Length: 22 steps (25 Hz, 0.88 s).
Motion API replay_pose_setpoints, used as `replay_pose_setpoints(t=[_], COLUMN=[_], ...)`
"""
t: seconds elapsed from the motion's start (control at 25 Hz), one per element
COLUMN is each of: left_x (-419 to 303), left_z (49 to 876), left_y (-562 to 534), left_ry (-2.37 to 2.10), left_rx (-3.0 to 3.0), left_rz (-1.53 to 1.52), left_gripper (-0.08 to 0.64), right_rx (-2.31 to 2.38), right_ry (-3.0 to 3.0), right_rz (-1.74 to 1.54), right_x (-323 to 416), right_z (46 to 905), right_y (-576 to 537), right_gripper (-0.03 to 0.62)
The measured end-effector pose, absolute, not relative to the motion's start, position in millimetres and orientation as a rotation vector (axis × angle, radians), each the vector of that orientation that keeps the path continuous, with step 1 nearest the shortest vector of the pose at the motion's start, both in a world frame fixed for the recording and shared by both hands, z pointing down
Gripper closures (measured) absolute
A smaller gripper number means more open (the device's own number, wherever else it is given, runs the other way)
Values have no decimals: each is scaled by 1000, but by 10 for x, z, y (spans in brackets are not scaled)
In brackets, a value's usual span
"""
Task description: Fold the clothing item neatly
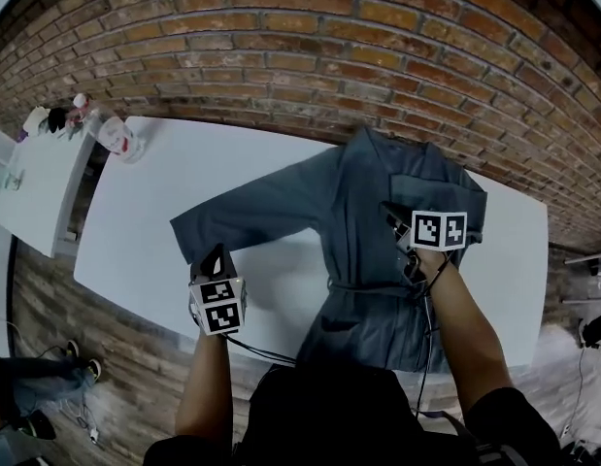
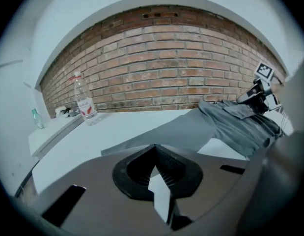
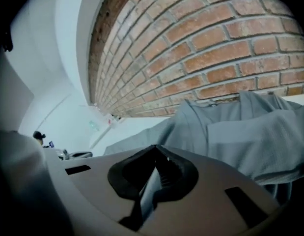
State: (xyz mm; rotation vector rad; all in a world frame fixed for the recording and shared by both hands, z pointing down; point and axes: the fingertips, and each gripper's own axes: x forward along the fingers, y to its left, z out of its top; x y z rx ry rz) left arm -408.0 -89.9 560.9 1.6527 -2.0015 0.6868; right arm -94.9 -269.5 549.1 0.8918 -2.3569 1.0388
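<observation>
A grey-blue coat (image 1: 368,260) lies flat on the white worktop (image 1: 145,231), towards its right half. Its long axis runs away from the person, with the collar towards the brick wall (image 1: 310,47) and the hem at the near edge. One sleeve (image 1: 251,212) stretches out to the left across the worktop. A flat panel of cloth, seemingly the other sleeve, lies folded over the chest. A thin tie crosses the waist.

The left gripper (image 1: 218,252) hangs over the near edge of the worktop, just beside the cuff of that sleeve. Its jaws are closed and hold nothing. The right gripper (image 1: 390,212) is above the coat's chest and points towards the wall. Its jaws are closed too, and I see no cloth caught between them.

At the far left stands a small white side table (image 1: 38,192) with a few small things on it. A clear bottle (image 1: 116,136) with a red label stands on the worktop's far left corner. The brick wall runs the whole width behind, and the worktop reaches on past the coat to the right.
</observation>
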Motion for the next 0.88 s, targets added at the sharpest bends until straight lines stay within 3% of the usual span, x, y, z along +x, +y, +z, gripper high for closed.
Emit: replay_pose_setpoints(t=[0.24, 0.56, 0.68, 0.88], left_x=[-4456, -5135, -5281, -5464], left_z=[5657, 5894, 6062, 6281], left_y=[-581, -373, -423, -624], left_ry=[-1997, -1946, -1888, -1884], left_rx=[1542, 1459, 1455, 1392], left_rz=[524, 631, 721, 803], left_gripper=[561, 560, 473, 463], right_rx=[666, 499, 459, 487], right_ry=[-2498, -2512, -2501, -2495], right_rz=[1039, 1003, 979, 932], right_x=[-1570, -2055, -2118, -2079], right_z=[5149, 5217, 5269, 5229], right_y=[-2261, -1836, -1707, -1738], right_gripper=[591, 591, 591, 591])
